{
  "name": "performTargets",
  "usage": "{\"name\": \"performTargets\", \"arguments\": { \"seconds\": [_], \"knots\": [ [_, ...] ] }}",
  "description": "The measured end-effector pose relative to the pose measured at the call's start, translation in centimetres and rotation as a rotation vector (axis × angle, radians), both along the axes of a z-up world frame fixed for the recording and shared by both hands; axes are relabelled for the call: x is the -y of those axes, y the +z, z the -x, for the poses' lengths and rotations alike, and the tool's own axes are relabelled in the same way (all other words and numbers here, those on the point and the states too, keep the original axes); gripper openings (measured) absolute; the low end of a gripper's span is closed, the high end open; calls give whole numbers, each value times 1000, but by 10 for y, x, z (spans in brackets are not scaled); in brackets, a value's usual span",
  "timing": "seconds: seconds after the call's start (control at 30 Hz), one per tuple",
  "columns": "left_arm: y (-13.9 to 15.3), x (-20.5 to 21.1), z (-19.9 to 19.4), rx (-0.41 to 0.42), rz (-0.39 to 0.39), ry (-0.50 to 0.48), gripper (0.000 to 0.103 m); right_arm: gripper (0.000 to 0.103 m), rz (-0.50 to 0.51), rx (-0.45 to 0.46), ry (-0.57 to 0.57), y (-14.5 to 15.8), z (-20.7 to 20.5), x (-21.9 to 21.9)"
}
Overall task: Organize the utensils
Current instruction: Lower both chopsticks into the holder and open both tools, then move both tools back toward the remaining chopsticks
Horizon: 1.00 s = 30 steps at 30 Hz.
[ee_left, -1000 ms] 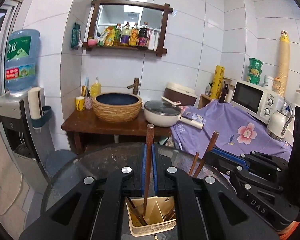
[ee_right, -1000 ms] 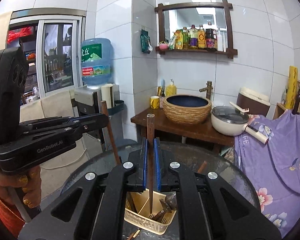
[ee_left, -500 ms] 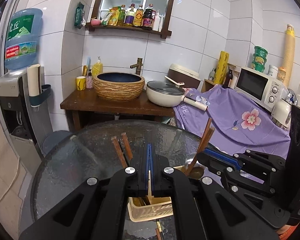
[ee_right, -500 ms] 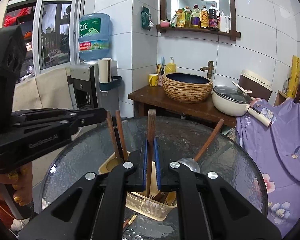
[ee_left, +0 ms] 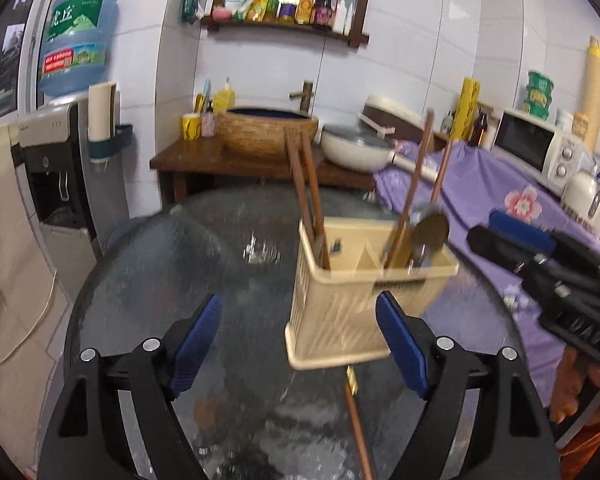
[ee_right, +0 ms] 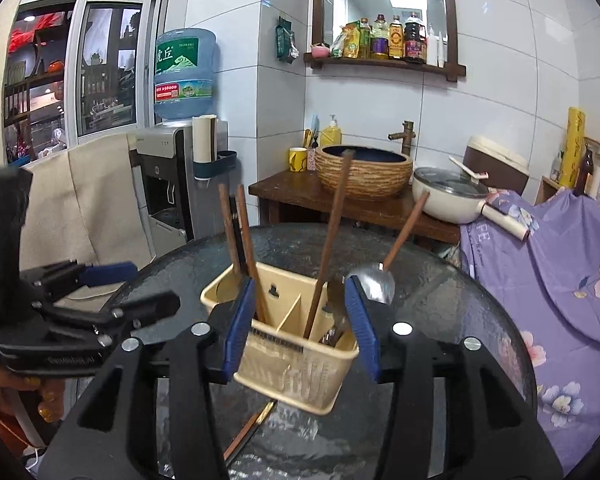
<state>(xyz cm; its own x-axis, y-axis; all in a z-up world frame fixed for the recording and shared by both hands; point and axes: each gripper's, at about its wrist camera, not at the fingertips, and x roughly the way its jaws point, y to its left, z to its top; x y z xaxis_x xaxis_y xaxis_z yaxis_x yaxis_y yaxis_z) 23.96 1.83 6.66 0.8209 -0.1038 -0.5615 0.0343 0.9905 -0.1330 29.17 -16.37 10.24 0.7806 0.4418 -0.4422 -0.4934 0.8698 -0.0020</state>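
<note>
utensil caddy [ee_right: 296,344] mid-table, glass table [ee_left: 180,256] bare leftward

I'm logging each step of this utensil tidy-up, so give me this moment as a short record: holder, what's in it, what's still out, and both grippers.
holder: beige utensil holder, upright on the glass table
contents: wooden chopsticks in its left compartment; wooden-handled utensils and a metal spoon on the right
still out: one chopstick lying flat on the table in front of the holder
left gripper: open, jaws just opened, nothing held
right gripper: open, jaws just opened, holder seen between them, no grip evident
</note>
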Motion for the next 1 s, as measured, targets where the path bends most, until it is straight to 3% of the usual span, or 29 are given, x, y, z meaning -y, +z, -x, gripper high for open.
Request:
{"name": "performTargets", "arguments": {
  "seconds": [0.2, 0.33, 0.47, 0.67, 1.0],
  "knots": [
    [-49, -3, 23, -105, -26, 31, 78, 58, 72, -112, -1, -60, 25, -9],
    [-66, -16, 36, -135, -43, 86, 78, 58, 124, -243, 0, -111, 29, -18],
    [-72, -27, 43, -149, -68, 127, 78, 58, 213, -309, -17, -148, 33, -31],
    [-74, -33, 45, -156, -52, 134, 78, 58, 235, -346, -31, -167, 33, -36],
    [-79, -22, 45, -165, -54, 106, 78, 58, 231, -398, -76, -165, 23, -19]
  ]
}}
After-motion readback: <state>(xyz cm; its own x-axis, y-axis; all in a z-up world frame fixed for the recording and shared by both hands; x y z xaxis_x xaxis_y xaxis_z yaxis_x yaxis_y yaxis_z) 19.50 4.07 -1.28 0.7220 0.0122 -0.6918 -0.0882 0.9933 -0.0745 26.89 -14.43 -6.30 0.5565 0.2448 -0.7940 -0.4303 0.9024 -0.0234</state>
